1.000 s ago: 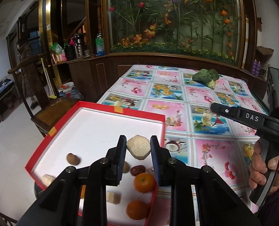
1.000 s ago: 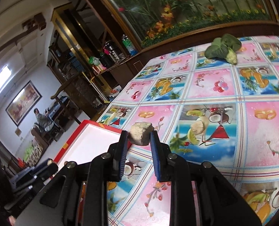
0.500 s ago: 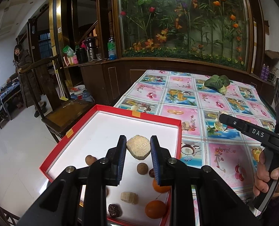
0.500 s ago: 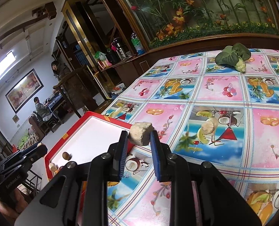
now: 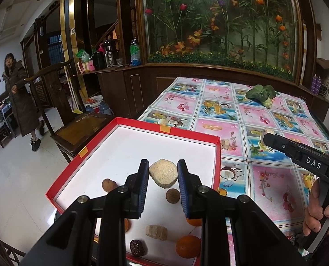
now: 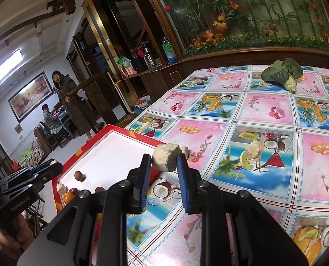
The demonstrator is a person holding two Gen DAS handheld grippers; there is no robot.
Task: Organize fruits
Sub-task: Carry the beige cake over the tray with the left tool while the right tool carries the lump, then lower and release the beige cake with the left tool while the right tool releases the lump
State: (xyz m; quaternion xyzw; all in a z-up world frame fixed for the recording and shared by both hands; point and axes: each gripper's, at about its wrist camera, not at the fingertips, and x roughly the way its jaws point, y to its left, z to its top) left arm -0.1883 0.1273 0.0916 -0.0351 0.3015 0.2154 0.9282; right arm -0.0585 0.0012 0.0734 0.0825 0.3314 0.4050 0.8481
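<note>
My left gripper (image 5: 163, 175) is shut on a pale beige chunk (image 5: 163, 173), held above the white floor of the red-rimmed box (image 5: 168, 129). In the box lie two brown round fruits (image 5: 172, 195), oranges (image 5: 188, 246), a beige piece (image 5: 156, 232) and a dark red fruit (image 5: 137, 247). My right gripper (image 6: 164, 164) is shut on a similar beige chunk (image 6: 165, 157), over the tablecloth just right of the box's far corner (image 6: 129, 133). Two more beige pieces (image 6: 252, 151) lie on the cloth; one (image 6: 184, 149) sits right behind the held chunk.
A leafy green vegetable (image 6: 282, 73) lies far back on the fruit-patterned tablecloth (image 6: 264, 110). A wooden chair (image 5: 75, 122) stands left of the table. A person in a long dark coat (image 5: 20, 102) stands at the far left, another sits beyond. A cabinet with bottles (image 5: 111, 59) lines the back.
The left wrist view has swung so the box sits more central and more of its contents show. The right gripper drifted sideways with its chunk. Both grips are unchanged. The standing person came into view.
</note>
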